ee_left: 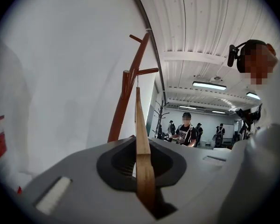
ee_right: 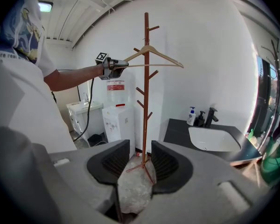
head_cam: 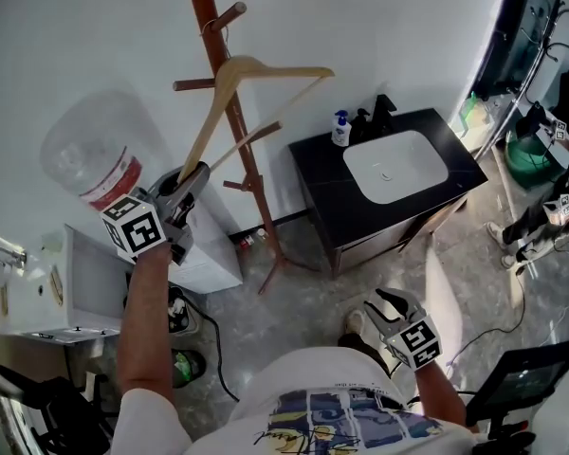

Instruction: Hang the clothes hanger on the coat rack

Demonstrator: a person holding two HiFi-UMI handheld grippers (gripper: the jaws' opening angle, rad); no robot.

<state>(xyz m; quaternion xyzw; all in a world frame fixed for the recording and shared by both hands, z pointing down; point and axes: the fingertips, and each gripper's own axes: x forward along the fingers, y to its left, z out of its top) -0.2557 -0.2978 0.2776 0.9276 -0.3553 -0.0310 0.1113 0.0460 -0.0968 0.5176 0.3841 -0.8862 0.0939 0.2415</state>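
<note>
Head view: the left gripper is raised, its jaws clamped on one end of the wooden hanger. The hanger's apex lies against the rack, near an upper peg. The right gripper hangs low by the person's waist, well apart from the rack.

Left gripper view: the jaws pinch the hanger arm edge-on. Its thin wire hook rises to just under a peg (whether it sits over that peg cannot be confirmed).

Right gripper view: the jaws stand a little apart with nothing between them; only floor and the rack's foot show beyond.

Judgement: the step in hand is seating the hook. Recommended: hold the hanger level, carry the hook above the peg, and lower it until the peg bears the weight. Only then release. A one-ended grip invites swing, so move slowly.

Count: one hanger, one rack in use, two grippers, one sink, one soap bottle, one water dispenser.
</note>
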